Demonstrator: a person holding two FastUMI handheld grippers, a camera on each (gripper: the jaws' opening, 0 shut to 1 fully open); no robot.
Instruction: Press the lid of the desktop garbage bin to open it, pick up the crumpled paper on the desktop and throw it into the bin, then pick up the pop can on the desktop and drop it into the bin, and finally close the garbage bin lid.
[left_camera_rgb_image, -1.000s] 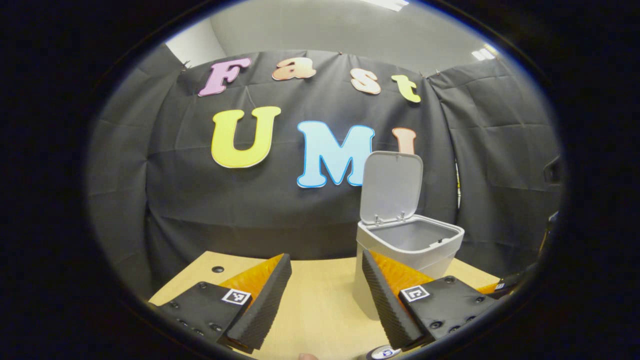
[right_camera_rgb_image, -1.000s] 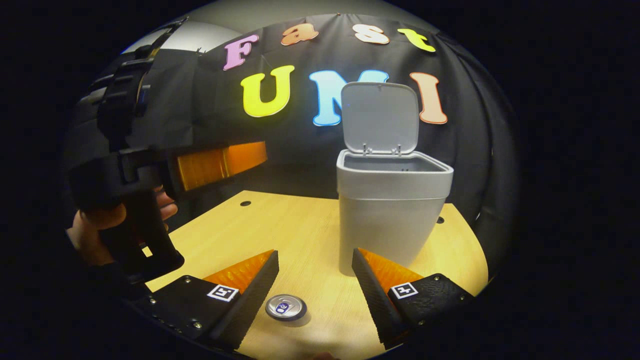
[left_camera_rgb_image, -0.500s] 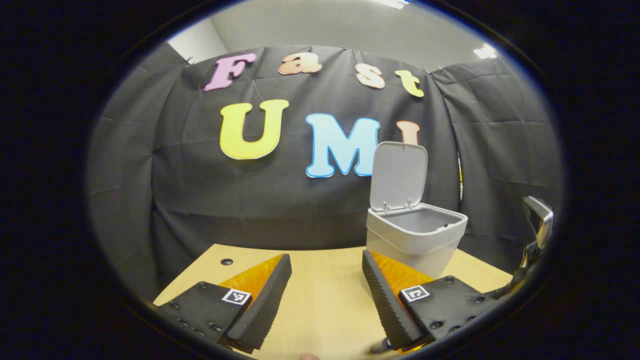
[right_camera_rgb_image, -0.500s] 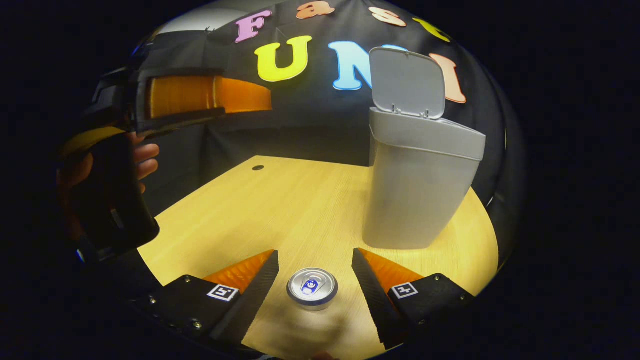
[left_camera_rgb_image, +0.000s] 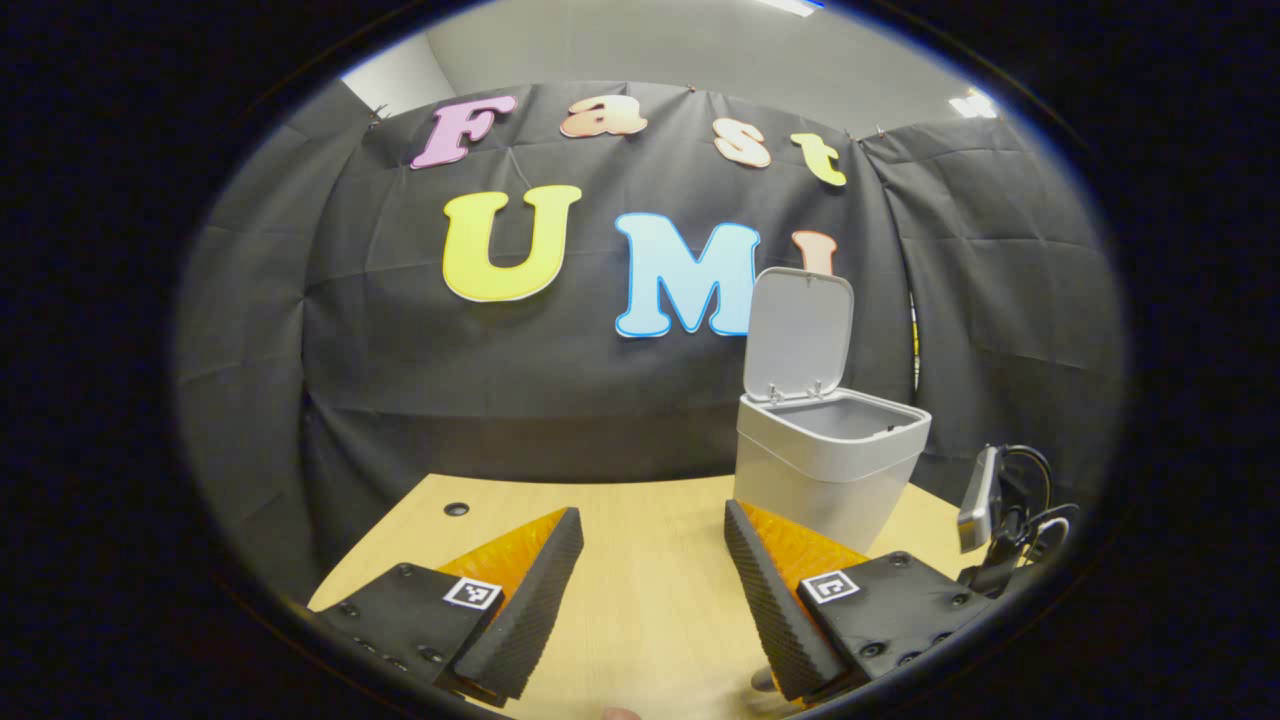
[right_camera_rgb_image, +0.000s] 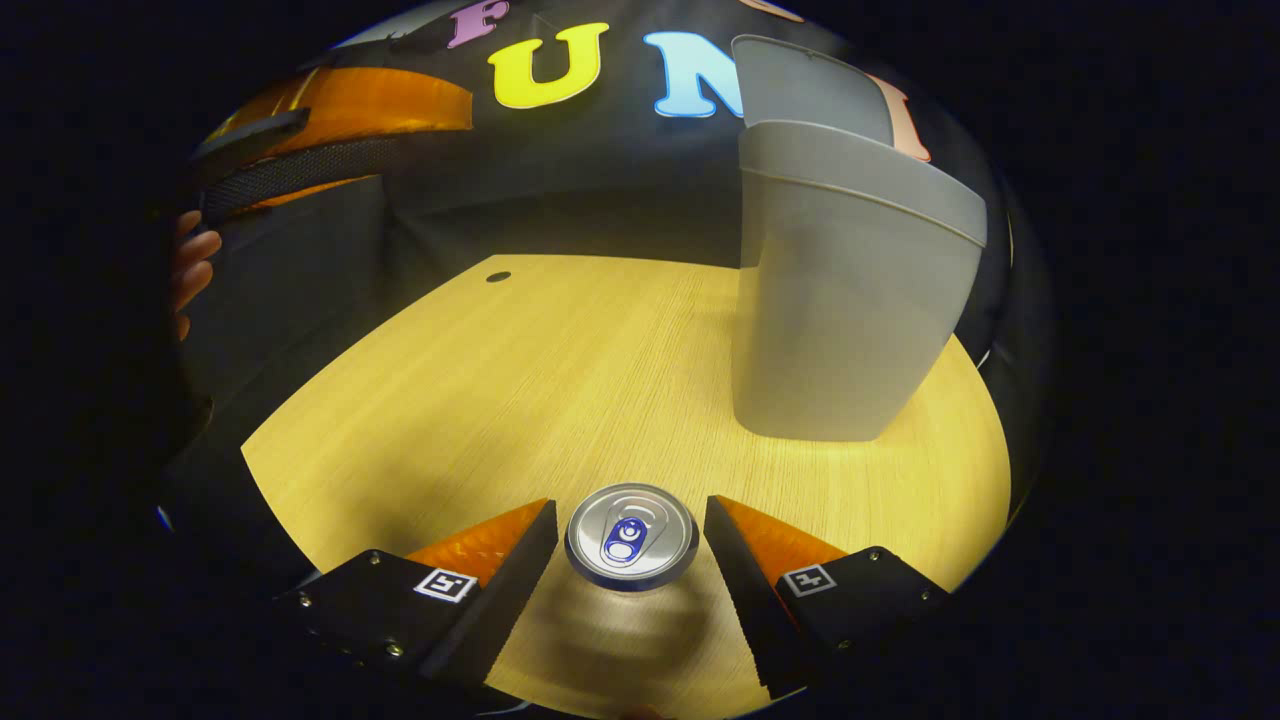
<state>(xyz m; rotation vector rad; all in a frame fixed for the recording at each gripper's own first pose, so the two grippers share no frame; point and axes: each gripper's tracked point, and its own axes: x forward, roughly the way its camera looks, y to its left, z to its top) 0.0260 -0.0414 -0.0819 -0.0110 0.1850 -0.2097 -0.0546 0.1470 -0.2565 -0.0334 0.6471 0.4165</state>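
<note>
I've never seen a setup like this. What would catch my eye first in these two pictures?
Probably the pop can, standing upright on the wooden desktop, its silver top seen from above between the open fingers of the right gripper. Next, the grey garbage bin at the back right of the desk, with its lid standing open. The left gripper hangs open over bare desk.

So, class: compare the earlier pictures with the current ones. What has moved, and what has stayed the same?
The right gripper has come down over the pop can, which now sits upright between its open fingers, not yet gripped. The left gripper has drawn back slightly from the bin, open and holding nothing. The can, bin and raised lid have stayed in place on the table.
</note>
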